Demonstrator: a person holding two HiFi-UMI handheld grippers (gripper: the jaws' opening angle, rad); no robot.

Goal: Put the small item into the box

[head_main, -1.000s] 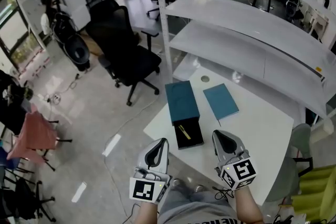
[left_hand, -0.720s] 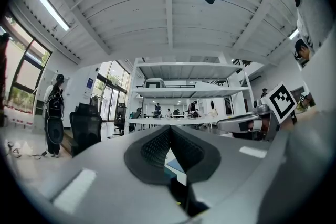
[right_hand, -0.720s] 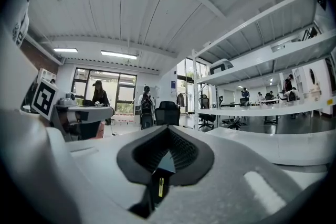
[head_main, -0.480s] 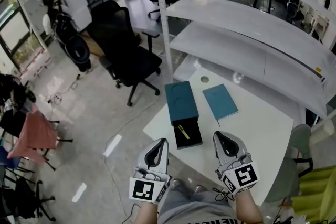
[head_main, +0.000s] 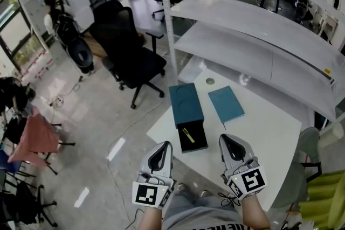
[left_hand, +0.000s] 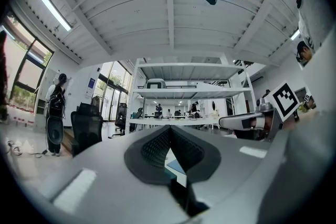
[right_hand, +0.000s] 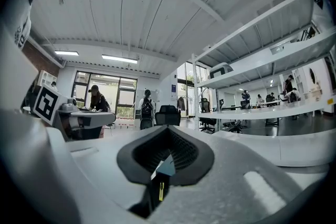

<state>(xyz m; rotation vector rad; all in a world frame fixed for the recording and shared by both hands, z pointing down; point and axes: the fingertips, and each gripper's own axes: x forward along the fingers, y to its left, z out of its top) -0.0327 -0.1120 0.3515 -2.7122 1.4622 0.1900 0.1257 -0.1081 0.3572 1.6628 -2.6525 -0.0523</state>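
Observation:
On the white table (head_main: 264,132) lies an open black box (head_main: 197,141) with a small yellow item (head_main: 188,135) inside it. A teal box (head_main: 186,104) lies directly behind it, touching it, and a flat teal lid (head_main: 226,104) rests to the right. My left gripper (head_main: 161,147) is held off the table's near left edge, shut and empty. My right gripper (head_main: 227,140) hovers over the near edge, right of the black box, also shut and empty. In the right gripper view the yellow item (right_hand: 161,191) shows below the closed pads (right_hand: 181,149). The left gripper view shows closed pads (left_hand: 157,147).
A white shelf rack (head_main: 253,24) rises over the table's far side. A small round disc (head_main: 210,82) lies near the rack post. A black office chair (head_main: 129,56) stands on the floor to the left, a pink chair (head_main: 35,134) further left. A person (head_main: 53,8) stands far off.

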